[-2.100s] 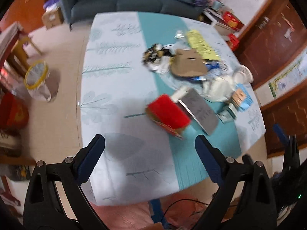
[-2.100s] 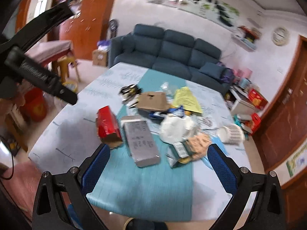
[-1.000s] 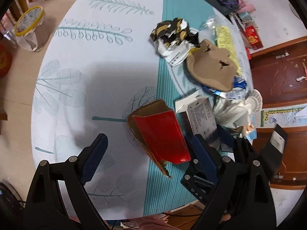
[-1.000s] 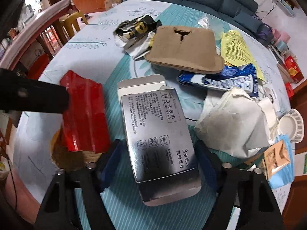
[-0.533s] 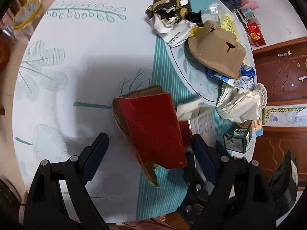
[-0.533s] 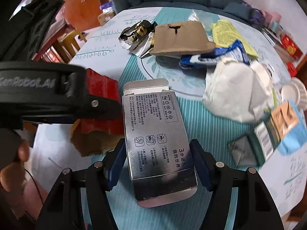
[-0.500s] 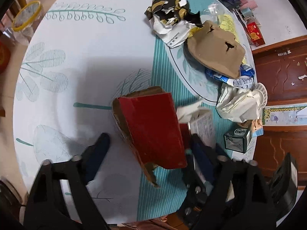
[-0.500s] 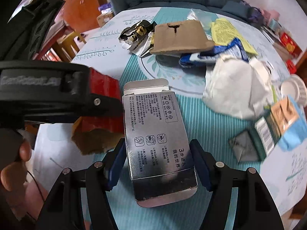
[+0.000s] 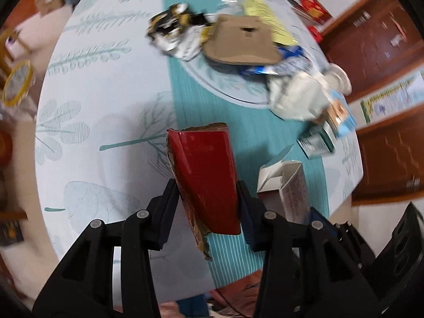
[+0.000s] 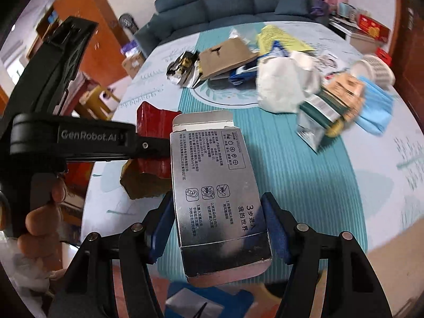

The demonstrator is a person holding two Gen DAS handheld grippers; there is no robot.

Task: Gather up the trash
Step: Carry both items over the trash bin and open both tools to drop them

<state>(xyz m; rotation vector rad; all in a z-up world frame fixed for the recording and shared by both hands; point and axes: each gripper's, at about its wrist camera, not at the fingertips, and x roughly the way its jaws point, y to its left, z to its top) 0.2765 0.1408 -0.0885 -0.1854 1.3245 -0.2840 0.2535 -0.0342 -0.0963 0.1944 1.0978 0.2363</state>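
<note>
Left gripper: my jaws have just been closing, and the red carton now sits between them, a pad against each long side. Its long axis runs straight out ahead of my fingers, the torn brown end trailing back under my fingertips. I judge it gripped and lifted off the table, though blur leaves the clearance uncertain.

Right gripper: jaws clamped on the silver box, pads on its two long edges, long axis likewise pointing away from me, open flap at the far end. Seen from the left wrist, this box stands just beside the red carton on its right, apart from it.

Remaining litter, the brown card, crumpled white paper and blue mask, lies well ahead of both grippers.

A yellow-rimmed bin shows far off to the left of my left jaws, beyond the table edge. Judgement: the left hand is nearer to it, so the red carton goes first, carried leftward.
</note>
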